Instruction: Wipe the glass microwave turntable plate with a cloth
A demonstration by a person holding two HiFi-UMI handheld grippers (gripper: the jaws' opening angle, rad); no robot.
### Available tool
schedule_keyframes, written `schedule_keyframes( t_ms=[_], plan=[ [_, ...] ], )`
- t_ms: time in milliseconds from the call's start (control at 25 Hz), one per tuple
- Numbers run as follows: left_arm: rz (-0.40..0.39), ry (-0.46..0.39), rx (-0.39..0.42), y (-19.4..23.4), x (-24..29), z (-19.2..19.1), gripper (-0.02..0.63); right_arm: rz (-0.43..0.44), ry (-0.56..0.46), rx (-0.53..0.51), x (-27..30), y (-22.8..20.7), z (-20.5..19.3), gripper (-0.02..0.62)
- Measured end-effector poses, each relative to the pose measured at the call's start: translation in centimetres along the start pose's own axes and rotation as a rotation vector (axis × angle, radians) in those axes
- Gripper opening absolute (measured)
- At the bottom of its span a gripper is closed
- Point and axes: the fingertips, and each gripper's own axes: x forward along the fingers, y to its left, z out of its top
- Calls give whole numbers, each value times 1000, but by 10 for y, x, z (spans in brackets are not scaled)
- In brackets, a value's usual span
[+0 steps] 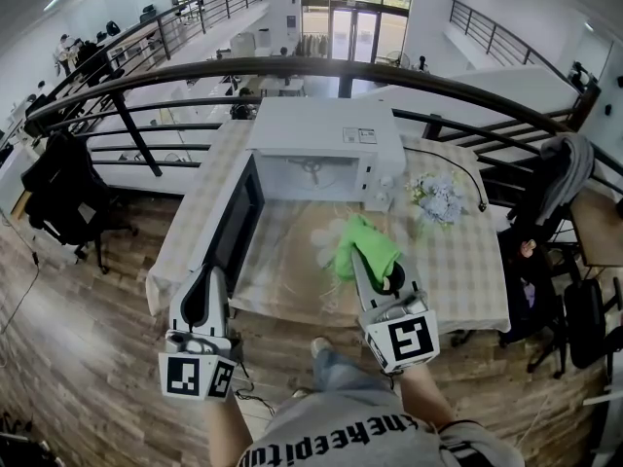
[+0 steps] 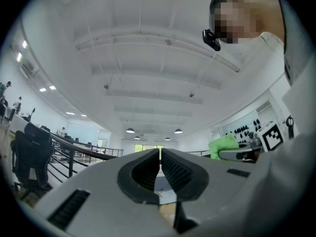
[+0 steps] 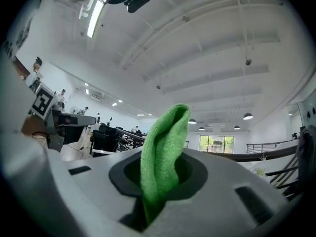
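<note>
I am pinching the green cloth (image 3: 160, 152) in my right gripper (image 3: 159, 184), left gripper (image 2: 160, 169) pressed together, empty; the glass plate (image 1: 321, 251) is lying faintly visible before the microwave (image 1: 326, 154), wiping seemingly unstarted. Next: lowering cloth onto it.

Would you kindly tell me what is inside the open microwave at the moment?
The microwave cavity shows pale walls and a small grey fitting on its floor; nothing else is apparent there. Its ceiling is hidden under the casing top.

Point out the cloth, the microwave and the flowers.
cloth (image 1: 368, 244), head view, middle of the green fold.
microwave (image 1: 321, 125), head view, its white top.
flowers (image 1: 438, 200), head view, the pale blooms.
</note>
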Motion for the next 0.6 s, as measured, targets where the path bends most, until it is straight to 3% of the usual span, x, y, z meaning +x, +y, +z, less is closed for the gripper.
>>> schedule_keyframes(
  t_ms=[600],
  plan=[
    [-5, 14, -1, -1, -10, -1, 12, 3, -2, 23, -7, 9, 1, 49]
  ],
)
